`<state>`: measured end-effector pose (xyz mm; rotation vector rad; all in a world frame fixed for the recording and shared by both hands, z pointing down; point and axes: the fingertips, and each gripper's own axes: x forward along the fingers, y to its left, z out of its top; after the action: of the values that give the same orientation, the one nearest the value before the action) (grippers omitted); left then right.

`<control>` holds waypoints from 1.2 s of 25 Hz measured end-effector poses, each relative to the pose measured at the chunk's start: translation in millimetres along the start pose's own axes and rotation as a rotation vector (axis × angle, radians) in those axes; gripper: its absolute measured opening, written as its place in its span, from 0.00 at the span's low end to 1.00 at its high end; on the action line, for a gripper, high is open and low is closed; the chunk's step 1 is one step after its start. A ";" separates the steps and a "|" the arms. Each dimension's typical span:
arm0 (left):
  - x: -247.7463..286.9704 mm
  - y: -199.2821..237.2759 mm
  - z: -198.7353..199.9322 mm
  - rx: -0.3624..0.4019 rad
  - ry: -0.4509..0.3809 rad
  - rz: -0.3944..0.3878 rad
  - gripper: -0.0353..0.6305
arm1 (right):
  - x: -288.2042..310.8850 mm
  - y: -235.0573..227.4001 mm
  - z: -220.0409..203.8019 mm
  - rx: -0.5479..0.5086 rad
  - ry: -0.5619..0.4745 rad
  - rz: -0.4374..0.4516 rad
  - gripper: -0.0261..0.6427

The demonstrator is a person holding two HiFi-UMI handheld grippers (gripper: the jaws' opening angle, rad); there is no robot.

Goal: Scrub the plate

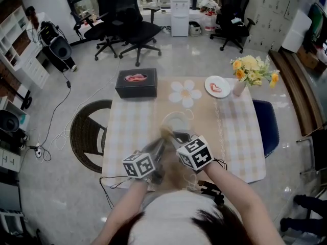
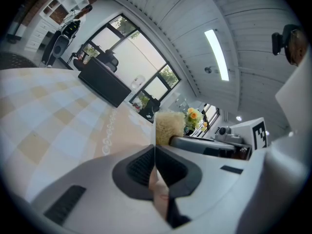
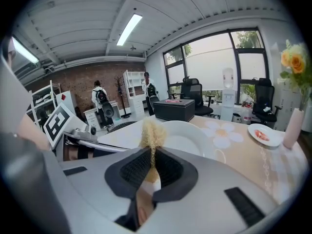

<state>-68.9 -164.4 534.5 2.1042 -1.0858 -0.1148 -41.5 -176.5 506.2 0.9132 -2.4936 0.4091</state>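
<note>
A white plate (image 1: 176, 121) (image 3: 187, 138) lies on the checked tablecloth near the table's front, blurred in the head view. My right gripper (image 1: 172, 137) (image 3: 152, 162) is shut on a straw-coloured scrub brush (image 3: 152, 130), and its bristles stand at the plate's near rim. My left gripper (image 1: 156, 160) (image 2: 155, 152) is beside it on the left, with its jaws closed on a thin white edge that looks like the plate's rim seen edge-on. In the left gripper view the brush (image 2: 170, 126) and the right gripper's body show just beyond the jaws.
At the table's back stand a black box (image 1: 136, 83) holding something pink, a small plate (image 1: 217, 86) and a vase of yellow flowers (image 1: 250, 71). A wicker chair (image 1: 87, 134) is on the left and a blue chair (image 1: 270, 126) on the right. Office chairs (image 1: 127, 24) stand further off.
</note>
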 end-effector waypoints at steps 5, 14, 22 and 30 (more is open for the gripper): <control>0.6 0.0 -0.2 -0.001 0.002 -0.001 0.08 | 0.9 -9.0 -4.4 0.021 0.011 -0.042 0.09; 0.5 -0.6 -0.6 0.005 -0.001 -0.002 0.08 | -0.5 -27.7 -8.2 0.018 0.029 -0.114 0.09; -0.8 -1.8 -0.2 0.016 -0.004 -0.007 0.08 | -5.0 -51.6 -15.5 -0.004 0.070 -0.210 0.09; -0.3 -3.1 -1.1 0.021 -0.006 -0.013 0.08 | -8.0 -73.0 -24.2 -0.025 0.104 -0.269 0.09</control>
<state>-66.7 -162.4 533.2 2.1315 -1.0812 -0.1163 20.1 -215.9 531.6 1.1668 -2.2379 0.3265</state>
